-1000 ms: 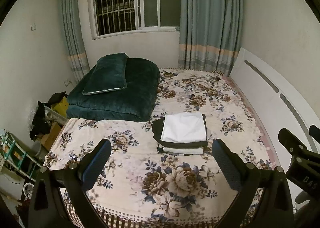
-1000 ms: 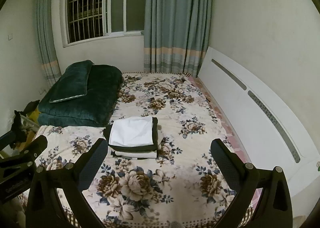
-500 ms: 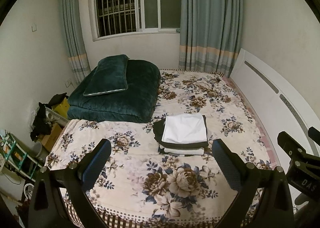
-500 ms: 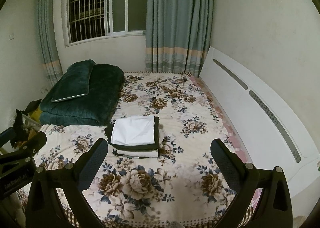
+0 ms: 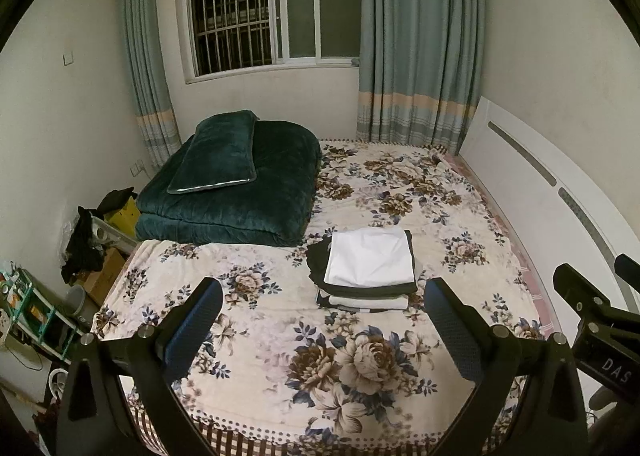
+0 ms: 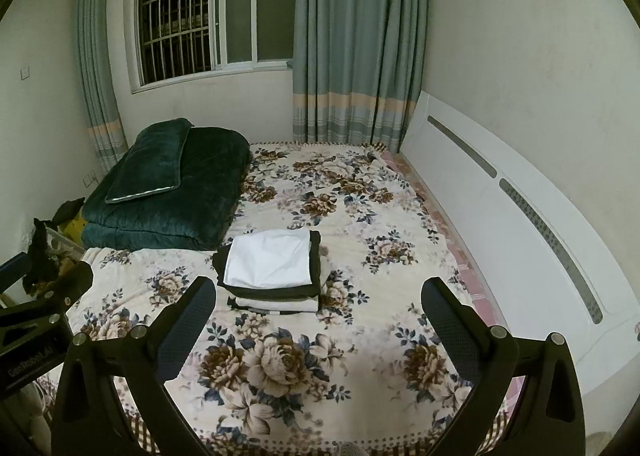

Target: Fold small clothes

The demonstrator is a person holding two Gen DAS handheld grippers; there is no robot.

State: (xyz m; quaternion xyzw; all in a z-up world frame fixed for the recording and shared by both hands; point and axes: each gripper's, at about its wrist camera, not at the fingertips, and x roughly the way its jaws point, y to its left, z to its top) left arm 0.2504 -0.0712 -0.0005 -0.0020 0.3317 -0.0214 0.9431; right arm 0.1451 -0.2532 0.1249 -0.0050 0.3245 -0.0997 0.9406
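Observation:
A stack of folded clothes [image 5: 366,270] lies in the middle of the flowered bed [image 5: 352,360], with a white piece on top over black and white pieces; it also shows in the right wrist view [image 6: 272,270]. My left gripper [image 5: 322,320] is open and empty, held above the near end of the bed, well short of the stack. My right gripper [image 6: 318,320] is open and empty, held level with it to the right. Each gripper shows at the edge of the other's view.
A folded dark green quilt [image 5: 240,195] with a pillow [image 5: 218,151] lies at the bed's far left. A white headboard [image 5: 560,195] runs along the right. Clutter and a shelf [image 5: 36,308] stand on the floor at left. A window and curtains are behind.
Both grippers have drawn back and tilted up slightly, so the stack sits a little lower in each view. Both stay open and empty.

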